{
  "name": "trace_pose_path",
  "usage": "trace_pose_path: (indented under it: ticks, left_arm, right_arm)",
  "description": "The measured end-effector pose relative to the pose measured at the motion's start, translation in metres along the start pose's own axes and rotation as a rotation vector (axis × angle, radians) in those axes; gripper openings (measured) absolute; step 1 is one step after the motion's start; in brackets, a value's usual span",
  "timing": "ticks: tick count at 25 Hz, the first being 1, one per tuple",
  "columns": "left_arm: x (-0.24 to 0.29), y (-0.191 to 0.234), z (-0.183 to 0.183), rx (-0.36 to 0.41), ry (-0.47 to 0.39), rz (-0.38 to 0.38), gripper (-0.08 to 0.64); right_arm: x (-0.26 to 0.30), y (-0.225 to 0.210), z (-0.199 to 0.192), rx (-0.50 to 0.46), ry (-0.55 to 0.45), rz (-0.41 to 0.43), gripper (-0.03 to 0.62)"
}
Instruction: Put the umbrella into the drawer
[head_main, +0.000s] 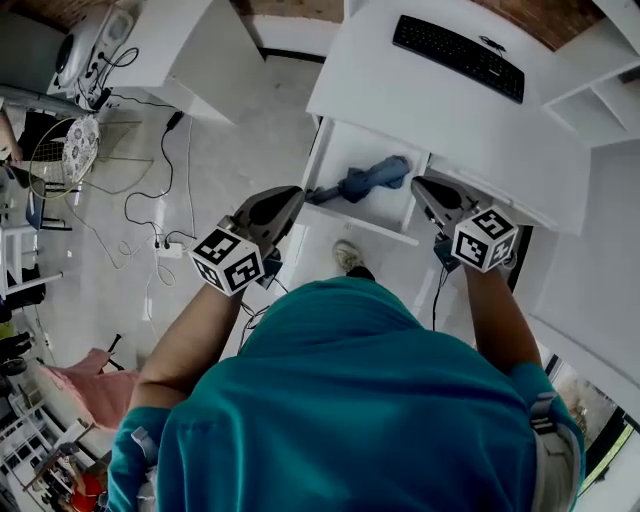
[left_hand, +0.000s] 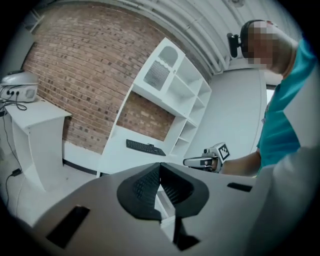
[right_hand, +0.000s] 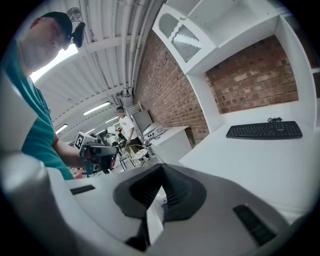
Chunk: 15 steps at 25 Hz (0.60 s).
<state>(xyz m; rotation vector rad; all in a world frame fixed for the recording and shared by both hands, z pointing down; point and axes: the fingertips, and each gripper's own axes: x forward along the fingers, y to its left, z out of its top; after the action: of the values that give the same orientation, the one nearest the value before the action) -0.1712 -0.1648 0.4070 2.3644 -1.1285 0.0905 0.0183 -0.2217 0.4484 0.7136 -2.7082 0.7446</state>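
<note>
Umbrella (head_main: 362, 181) lies in drawer (head_main: 366, 227) between left gripper (head_main: 296, 192) and right gripper (head_main: 417, 184), fingers closed empty.
</note>
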Motion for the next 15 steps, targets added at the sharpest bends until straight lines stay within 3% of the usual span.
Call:
trace_pose_path:
  ticks: [15]
  left_arm:
    - [-0.077, -0.016, 0.018, 0.008, -0.09, 0.03, 0.015]
  right_arm:
    - [0.004, 0.064, 0.003, -0.07, 0.028, 0.024, 0.023]
